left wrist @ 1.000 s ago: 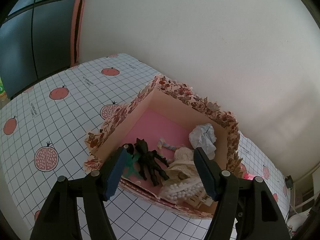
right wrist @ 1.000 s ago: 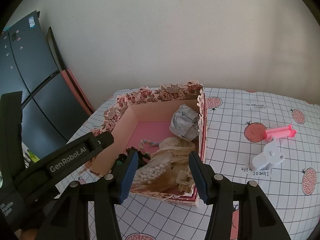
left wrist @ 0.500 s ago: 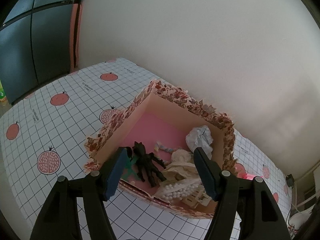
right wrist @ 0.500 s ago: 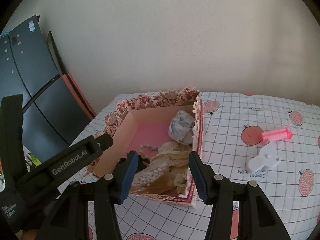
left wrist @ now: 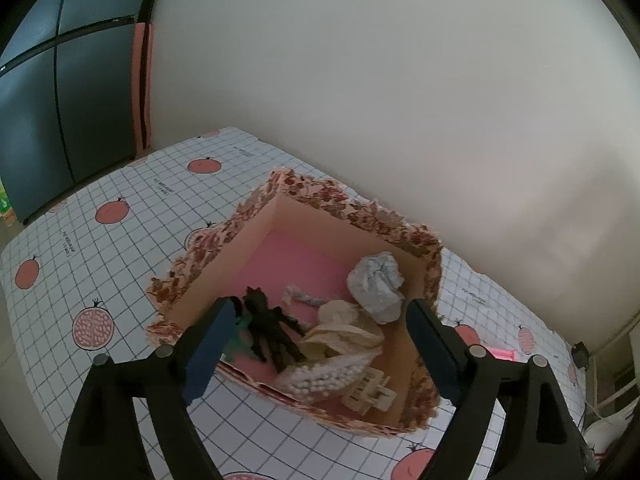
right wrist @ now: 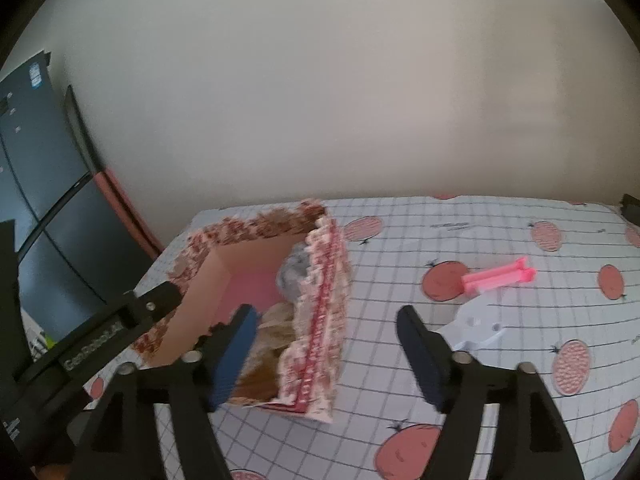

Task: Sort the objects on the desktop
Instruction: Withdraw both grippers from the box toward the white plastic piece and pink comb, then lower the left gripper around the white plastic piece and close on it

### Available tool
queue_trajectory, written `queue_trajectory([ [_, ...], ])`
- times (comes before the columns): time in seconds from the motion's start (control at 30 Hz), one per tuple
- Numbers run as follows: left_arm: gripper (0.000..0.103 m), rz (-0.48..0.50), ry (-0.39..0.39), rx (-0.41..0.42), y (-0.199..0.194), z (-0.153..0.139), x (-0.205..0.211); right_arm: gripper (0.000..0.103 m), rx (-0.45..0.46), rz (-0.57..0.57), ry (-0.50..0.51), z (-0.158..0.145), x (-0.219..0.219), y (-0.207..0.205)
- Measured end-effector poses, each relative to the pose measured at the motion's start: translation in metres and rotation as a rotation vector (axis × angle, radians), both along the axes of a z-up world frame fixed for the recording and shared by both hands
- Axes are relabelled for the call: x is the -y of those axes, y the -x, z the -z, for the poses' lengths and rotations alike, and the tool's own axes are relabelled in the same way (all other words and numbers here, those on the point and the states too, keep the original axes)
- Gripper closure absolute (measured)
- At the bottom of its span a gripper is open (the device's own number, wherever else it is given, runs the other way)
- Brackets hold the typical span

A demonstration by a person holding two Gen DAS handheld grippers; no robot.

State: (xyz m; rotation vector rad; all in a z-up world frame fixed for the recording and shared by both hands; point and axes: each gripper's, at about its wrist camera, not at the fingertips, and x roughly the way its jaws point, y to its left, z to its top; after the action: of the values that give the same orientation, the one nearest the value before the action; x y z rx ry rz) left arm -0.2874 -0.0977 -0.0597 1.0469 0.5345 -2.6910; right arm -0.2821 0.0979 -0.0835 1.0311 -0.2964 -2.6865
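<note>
A floral cardboard box (left wrist: pixel 352 216) with a pink floor stands on the checked tablecloth. It holds a black figure (left wrist: pixel 268 328), a crumpled grey paper ball (left wrist: pixel 376 284), a beige cloth, a bag of white beads (left wrist: pixel 328 376) and a cream clip. My left gripper (left wrist: pixel 320 348) is open and empty above the box's near side. My right gripper (right wrist: pixel 332 356) is open and empty, near the box's right wall (right wrist: pixel 324 312). A pink clip (right wrist: pixel 498 276) and a white plastic piece (right wrist: pixel 478 326) lie on the cloth to the right of the box.
The table (left wrist: pixel 120 248) stands against a white wall. A dark cabinet (left wrist: pixel 60 100) is at the left. The left gripper's arm (right wrist: pixel 100 336) shows at the left of the right wrist view.
Both grippers have pulled back and up from the box. The right gripper has swung to the right, so the box sits to its left now. Both stay open.
</note>
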Motion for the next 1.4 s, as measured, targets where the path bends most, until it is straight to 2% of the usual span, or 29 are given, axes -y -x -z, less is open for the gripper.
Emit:
queue_trajectory([
  [0.1,0.015,0.014,0.005,-0.006,0.000,-0.003,-0.010,0.021,0.005,0.029,0.001,-0.003,-0.016,0.002],
  [0.23,0.015,0.041,0.027,-0.011,0.003,-0.007,-0.026,0.010,0.010,0.068,0.013,-0.004,-0.040,0.002],
  [0.37,0.014,0.076,0.035,-0.023,0.006,-0.011,-0.046,0.008,0.008,0.098,0.008,-0.007,-0.062,0.003],
  [0.43,0.014,0.095,0.040,-0.025,0.007,-0.012,-0.056,0.003,0.006,0.114,0.006,-0.008,-0.074,0.002],
  [0.77,0.013,0.180,0.076,-0.040,0.015,-0.017,-0.104,0.000,0.013,0.197,0.023,-0.013,-0.126,0.005],
  [0.87,0.009,0.204,0.087,-0.036,0.018,-0.016,-0.116,0.000,0.012,0.225,0.023,-0.015,-0.142,0.008],
  [1.13,0.009,0.290,0.052,-0.033,0.024,-0.014,-0.152,0.000,0.027,0.299,0.035,-0.016,-0.185,0.017],
  [1.4,0.009,0.383,0.050,0.027,0.039,0.009,-0.189,0.000,0.043,0.338,0.042,-0.010,-0.211,0.025],
])
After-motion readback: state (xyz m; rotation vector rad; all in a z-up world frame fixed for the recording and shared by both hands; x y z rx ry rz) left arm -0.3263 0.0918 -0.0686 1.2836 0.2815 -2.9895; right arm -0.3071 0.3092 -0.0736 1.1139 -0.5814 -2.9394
